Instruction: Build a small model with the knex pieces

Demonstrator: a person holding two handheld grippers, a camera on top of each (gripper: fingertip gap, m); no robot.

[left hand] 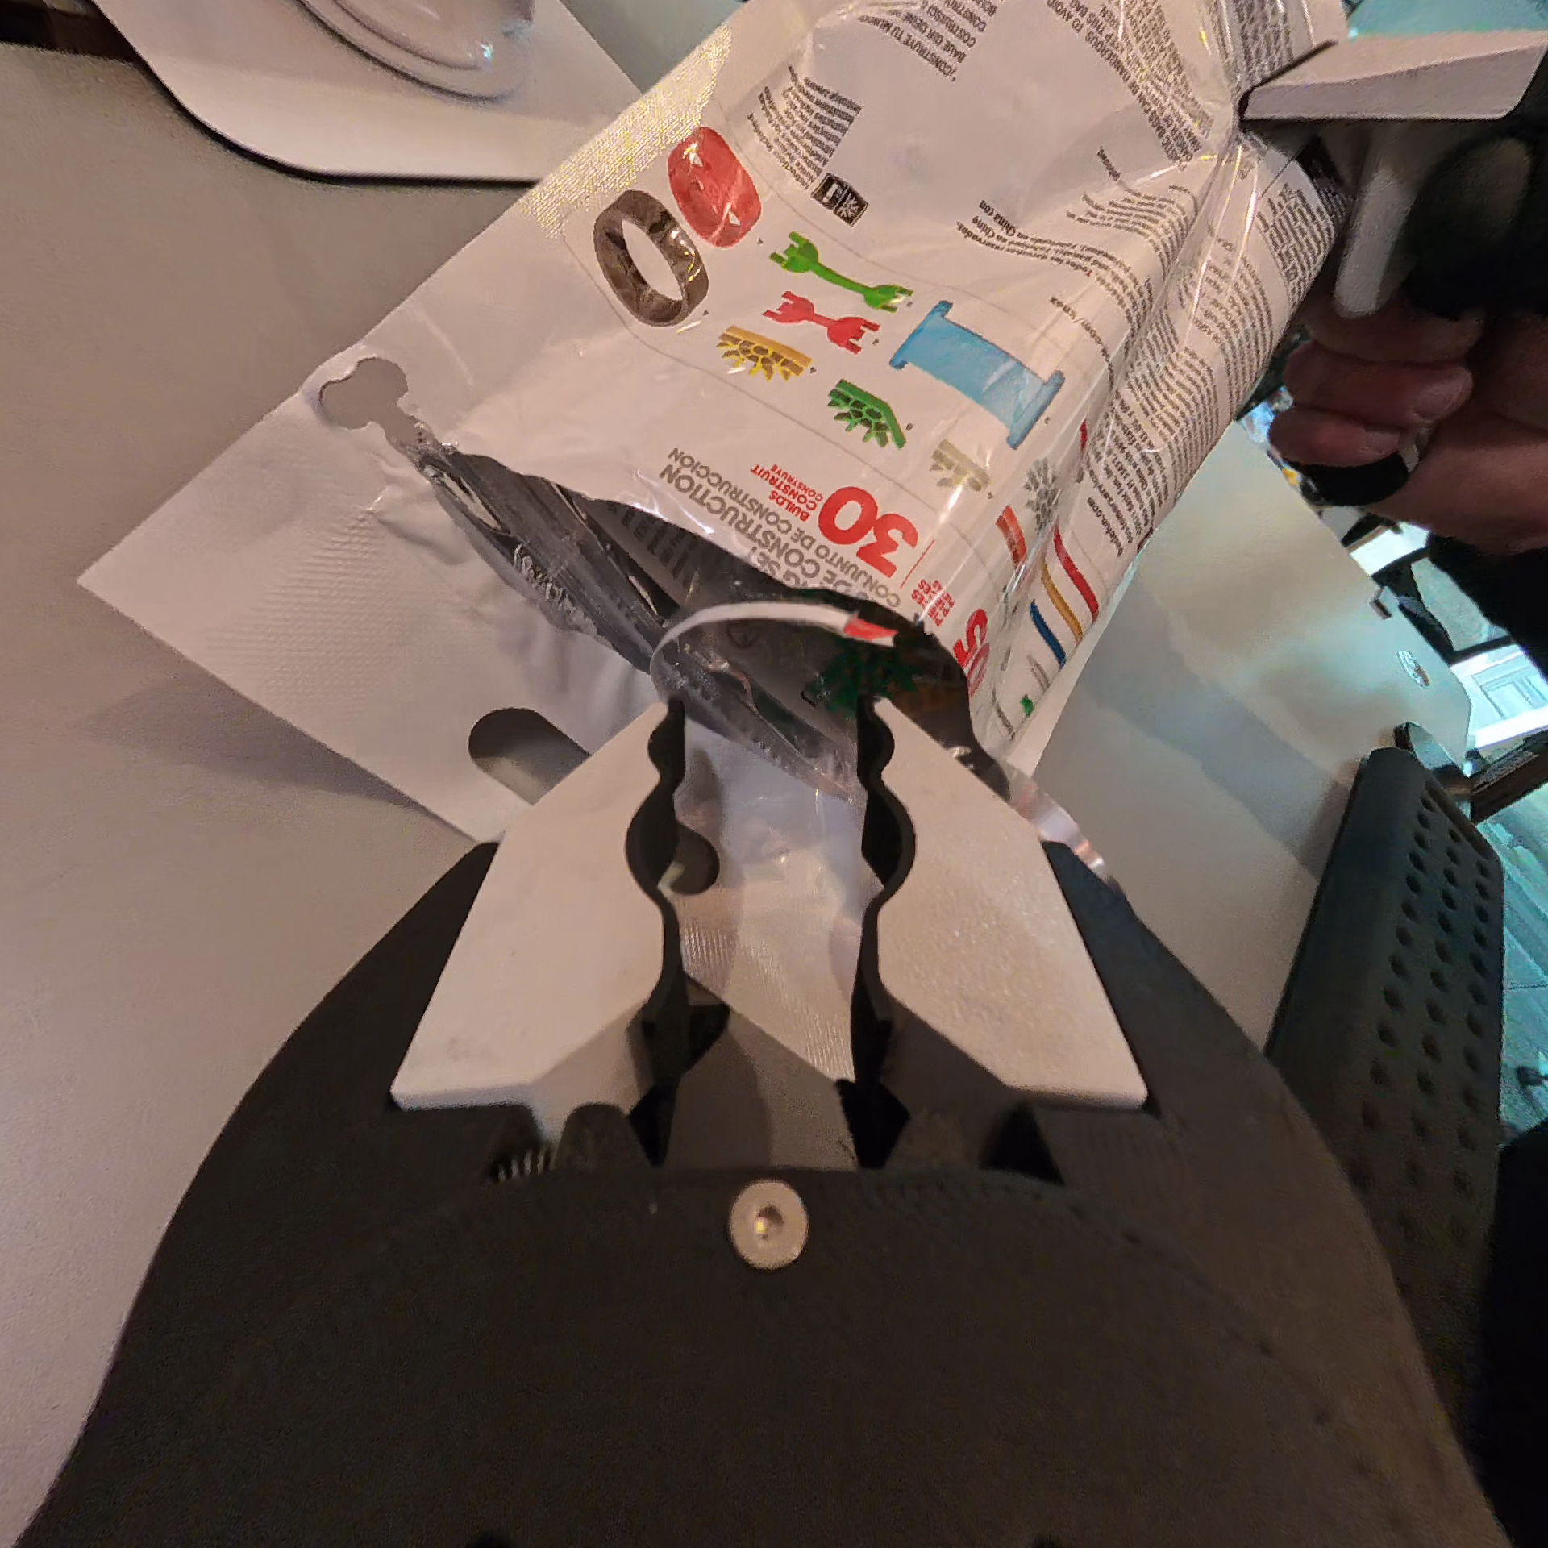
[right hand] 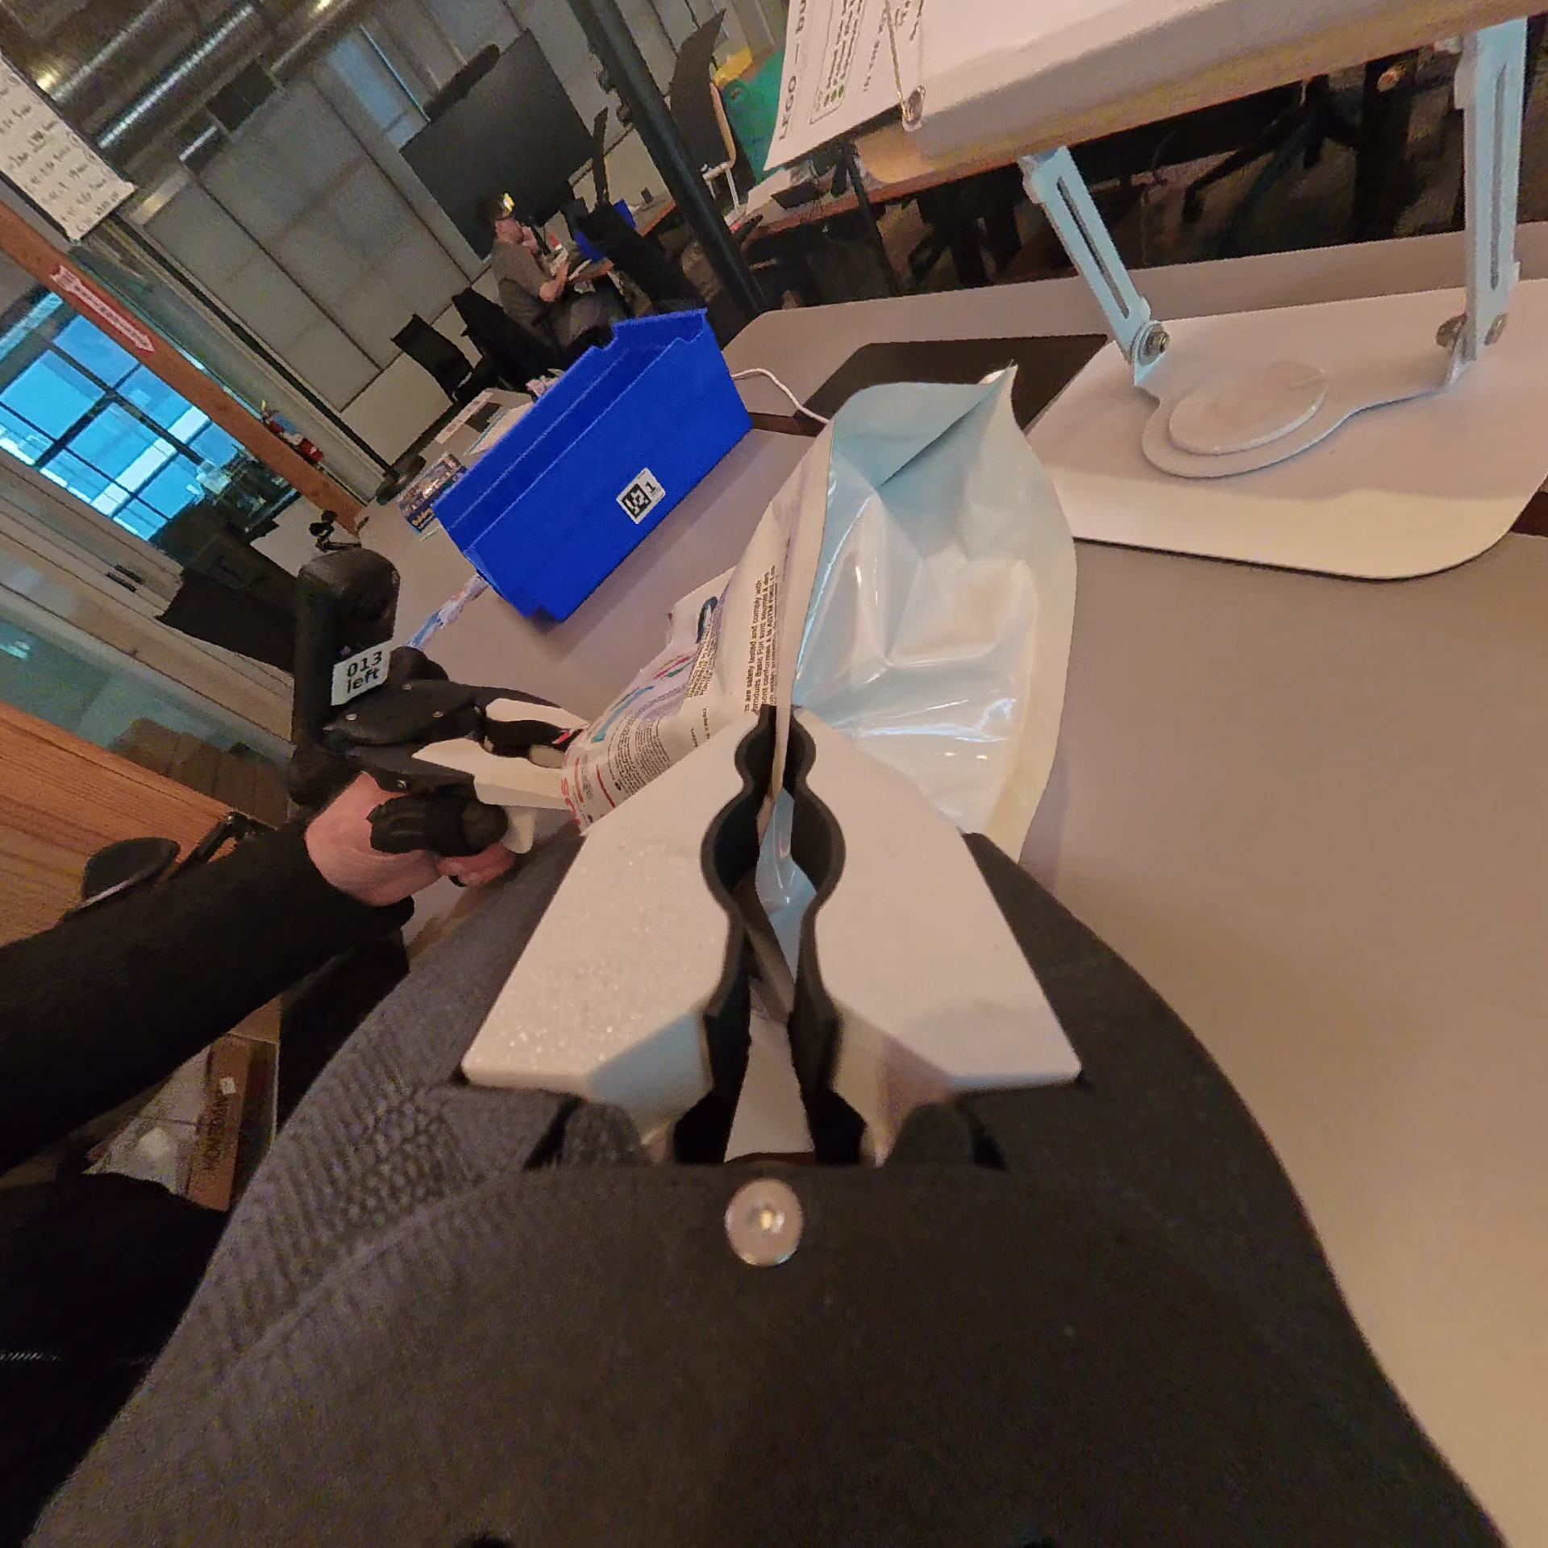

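Note:
A white plastic bag (left hand: 921, 167) printed with pictures of coloured toy parts is held up over the grey table (left hand: 126, 754), its torn mouth facing my left gripper (left hand: 771, 720). The left jaws stand apart, with a loose flap of the bag's torn edge lying between them. A green piece (left hand: 854, 670) shows inside the mouth. My right gripper (right hand: 775, 712) is shut on the bag's other end (right hand: 921, 586). It also shows in the left wrist view (left hand: 1307, 126) at the top right. The left gripper (right hand: 557, 762) appears in the right wrist view, held in a hand at the bag's printed end.
A blue bin (right hand: 586, 477) stands on the table behind the bag. A white stand base (right hand: 1340, 469) sits at the far right, also in the left wrist view (left hand: 377, 109). A black perforated chair (left hand: 1390, 963) is beside the table. A person (right hand: 536, 276) sits far off. My hands' fingertips stand some 20 centimetres from each other.

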